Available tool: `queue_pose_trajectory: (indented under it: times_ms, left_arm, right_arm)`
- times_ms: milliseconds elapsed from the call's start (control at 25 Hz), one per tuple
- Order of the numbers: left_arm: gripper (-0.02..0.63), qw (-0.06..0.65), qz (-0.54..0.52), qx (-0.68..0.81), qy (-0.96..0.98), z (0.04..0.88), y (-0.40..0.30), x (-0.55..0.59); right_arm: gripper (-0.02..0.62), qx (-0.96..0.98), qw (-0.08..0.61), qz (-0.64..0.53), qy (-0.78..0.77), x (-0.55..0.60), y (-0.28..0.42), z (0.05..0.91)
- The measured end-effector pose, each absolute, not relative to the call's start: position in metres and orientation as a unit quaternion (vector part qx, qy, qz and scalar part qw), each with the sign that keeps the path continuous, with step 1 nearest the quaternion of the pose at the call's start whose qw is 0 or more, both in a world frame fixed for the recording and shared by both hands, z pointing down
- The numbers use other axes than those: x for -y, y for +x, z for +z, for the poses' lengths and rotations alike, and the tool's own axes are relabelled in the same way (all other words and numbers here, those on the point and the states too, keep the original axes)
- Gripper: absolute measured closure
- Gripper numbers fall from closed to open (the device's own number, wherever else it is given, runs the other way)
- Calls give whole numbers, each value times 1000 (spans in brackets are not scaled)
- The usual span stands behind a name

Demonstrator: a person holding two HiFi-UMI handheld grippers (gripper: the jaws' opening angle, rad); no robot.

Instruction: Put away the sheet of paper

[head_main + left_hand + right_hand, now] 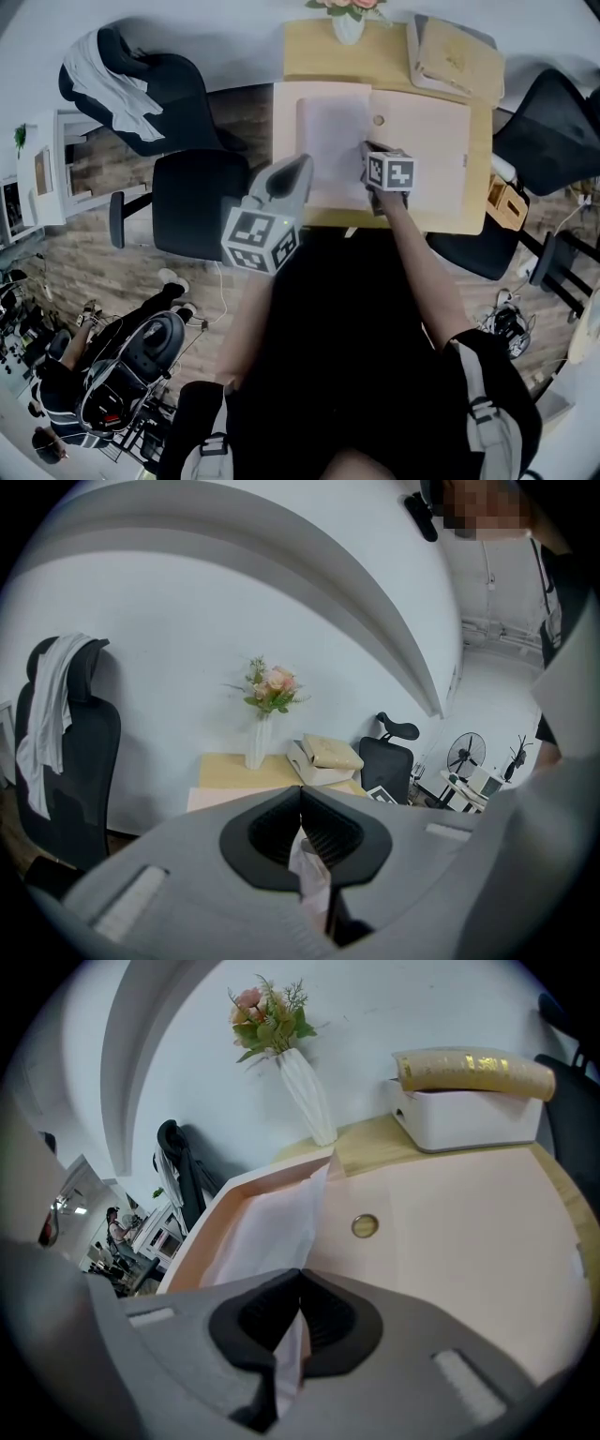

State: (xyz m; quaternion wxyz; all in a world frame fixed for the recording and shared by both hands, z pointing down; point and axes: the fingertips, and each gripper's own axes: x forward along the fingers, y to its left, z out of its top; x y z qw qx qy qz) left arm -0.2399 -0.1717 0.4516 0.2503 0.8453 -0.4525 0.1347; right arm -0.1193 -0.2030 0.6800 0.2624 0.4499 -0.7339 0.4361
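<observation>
A white sheet of paper (pixel 333 150) lies partly lifted over the left half of an open pink folder case (pixel 427 141) on the wooden table. My left gripper (pixel 302 164) is shut on the sheet's near left edge; a crumpled bit of paper (pixel 309 869) shows between its jaws (pixel 301 810). My right gripper (pixel 368 150) is shut on the sheet's right edge. In the right gripper view the paper (pixel 272 1232) runs from the jaws (pixel 300 1286) into the pink case's (pixel 450 1241) left tray.
A brass snap (pixel 365 1226) sits on the case's right half. A white vase of flowers (pixel 348 21) and a white box with a beige pad (pixel 457 58) stand at the table's back. Black office chairs stand to the left (pixel 197 202) and right (pixel 548 117).
</observation>
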Motion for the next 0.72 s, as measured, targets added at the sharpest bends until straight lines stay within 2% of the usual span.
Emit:
queue_pose_trajectory:
  times_ms: [720]
  left_arm:
    - [595,249,122,466,841,447,-250,166]
  right_arm:
    - [589,735,274,418,457,206,-118,675]
